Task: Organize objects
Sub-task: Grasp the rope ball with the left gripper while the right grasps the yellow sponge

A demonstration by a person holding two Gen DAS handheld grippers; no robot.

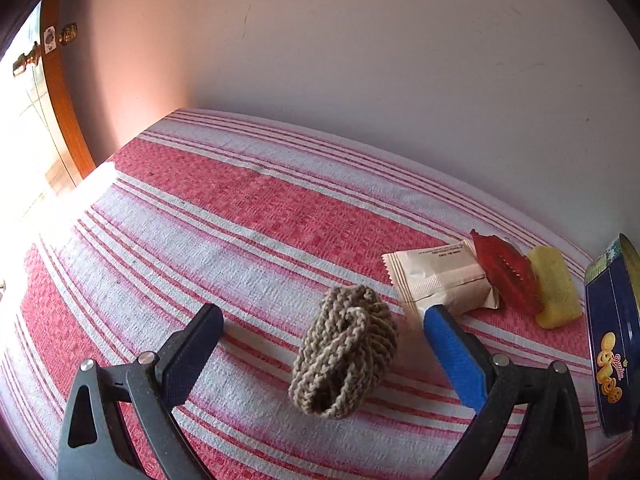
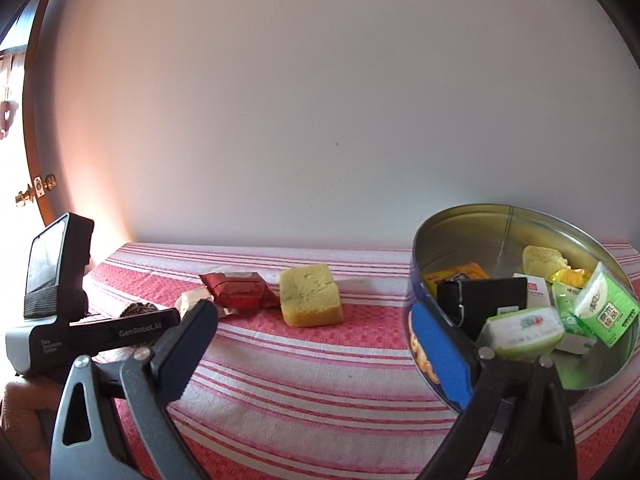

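A tan braided rope bundle lies on the red and white striped cloth, between the open fingers of my left gripper, untouched. Beyond it lie a white packet, a red wrapped snack and a yellow sponge. In the right wrist view the red snack and yellow sponge sit left of the round blue cookie tin, which holds several packets. My right gripper is open and empty, its blue finger by the tin's wall.
The tin's blue side stands at the right edge of the left wrist view. A white wall backs the table. A wooden door stands at the left. The left gripper's body shows in the right wrist view.
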